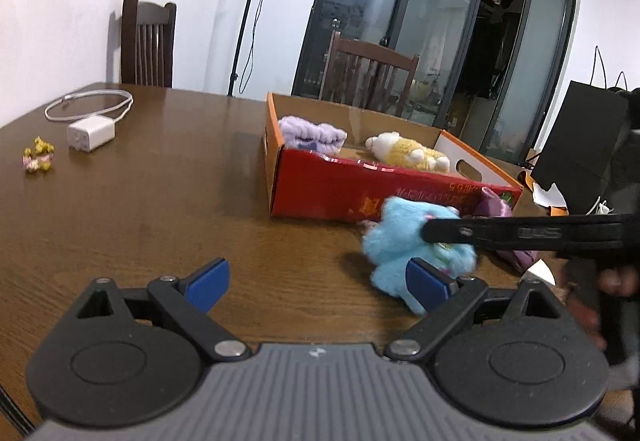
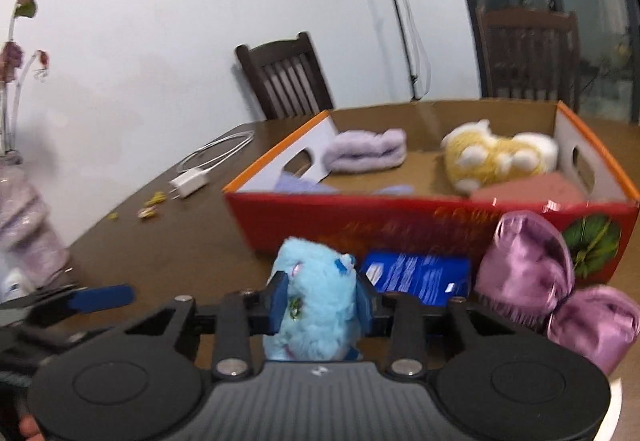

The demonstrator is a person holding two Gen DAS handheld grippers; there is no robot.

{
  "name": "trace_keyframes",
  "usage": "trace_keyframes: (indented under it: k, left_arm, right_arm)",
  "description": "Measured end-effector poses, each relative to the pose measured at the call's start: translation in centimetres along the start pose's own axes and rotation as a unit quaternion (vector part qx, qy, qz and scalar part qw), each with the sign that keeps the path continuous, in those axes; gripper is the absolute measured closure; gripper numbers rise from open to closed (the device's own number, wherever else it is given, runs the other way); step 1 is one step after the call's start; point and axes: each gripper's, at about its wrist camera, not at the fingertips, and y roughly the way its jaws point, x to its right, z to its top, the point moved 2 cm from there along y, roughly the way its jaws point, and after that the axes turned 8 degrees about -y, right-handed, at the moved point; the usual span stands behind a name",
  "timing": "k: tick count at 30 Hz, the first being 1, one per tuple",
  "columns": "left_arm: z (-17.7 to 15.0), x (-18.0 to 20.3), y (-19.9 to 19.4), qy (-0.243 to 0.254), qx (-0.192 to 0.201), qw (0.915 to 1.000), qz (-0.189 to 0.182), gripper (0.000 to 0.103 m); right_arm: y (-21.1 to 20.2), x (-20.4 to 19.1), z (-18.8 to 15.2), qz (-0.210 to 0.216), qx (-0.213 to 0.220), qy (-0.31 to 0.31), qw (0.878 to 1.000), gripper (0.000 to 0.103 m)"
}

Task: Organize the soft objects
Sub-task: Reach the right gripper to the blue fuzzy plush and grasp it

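My right gripper (image 2: 322, 305) is shut on a fluffy light-blue plush toy (image 2: 316, 301), just in front of the red cardboard box (image 2: 400, 217). In the left wrist view the same plush (image 1: 404, 237) is pinched by the right gripper's black finger (image 1: 500, 233). My left gripper (image 1: 318, 279) is open and empty over the table, left of the plush. In the box lie a lilac fluffy headband (image 2: 366, 151), a yellow-and-white plush (image 2: 496, 157) and a pink cloth (image 2: 528, 191). A shiny purple satin bundle (image 2: 556, 281) lies against the box front.
A blue packet (image 2: 420, 275) lies by the box. A white charger with cable (image 1: 92, 133) and a small yellow trinket (image 1: 38, 159) sit at the table's far left. Two dark wooden chairs (image 1: 148, 45) stand behind. A black bag (image 1: 580, 137) is at the right.
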Motion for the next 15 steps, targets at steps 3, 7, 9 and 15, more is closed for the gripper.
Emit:
trace_keyframes:
  k: [3,7,9,15]
  left_arm:
    - [-0.3,-0.1,-0.2,-0.014,-0.007,0.9994,-0.029,0.006]
    - [-0.7,0.5,-0.5,-0.031,-0.02,0.996,-0.081,0.007]
    - [-1.2,0.9,-0.5,-0.03,-0.03,0.9942,-0.098,0.006]
    - [-2.5,2.8,0.1,-0.039,-0.059,0.9884,-0.134,0.008]
  right_arm:
    - [-1.9,0.7,-1.6,0.047,-0.009,0.08,0.996,0.071]
    - [-5.1,1.3,-4.9,0.033,-0.022,0.145,0.989,0.065]
    - [-6.6,1.2,-5.9,-0.001,-0.031,0.127,0.991,0.051]
    - [-8.6,1.8,-6.0,-0.041,0.006,0.109,0.993,0.05]
